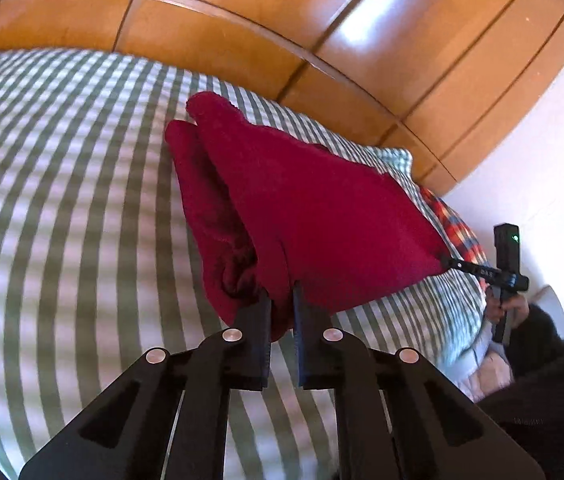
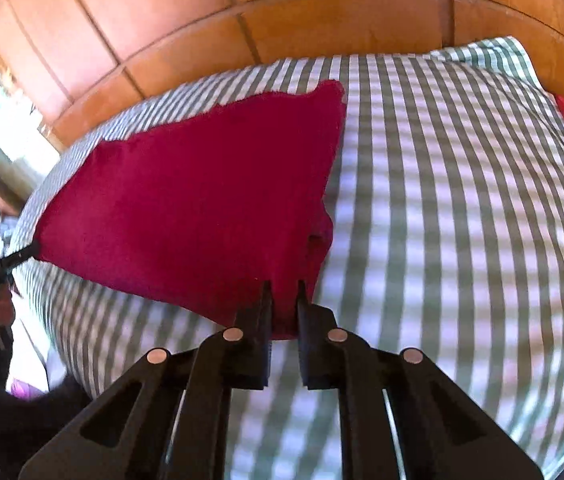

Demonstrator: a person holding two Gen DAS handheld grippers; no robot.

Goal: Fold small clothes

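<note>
Red fleecy cloth (image 1: 301, 208) is off the green-striped bedcover (image 1: 62, 200), stretched between your left gripper (image 1: 282, 300) and right gripper (image 2: 283, 292), each pinched tight on a near corner. You're early on, I'd say: no neat fold laid down yet

Red cloth (image 2: 202, 200) stretched above green-striped bedspread (image 2: 461, 220), right gripper (image 2: 283, 292) clamped on its near corner, left gripper (image 2: 28, 252) pinching the far-left corner, wooden wardrobe (image 2: 242, 20) behind
</note>
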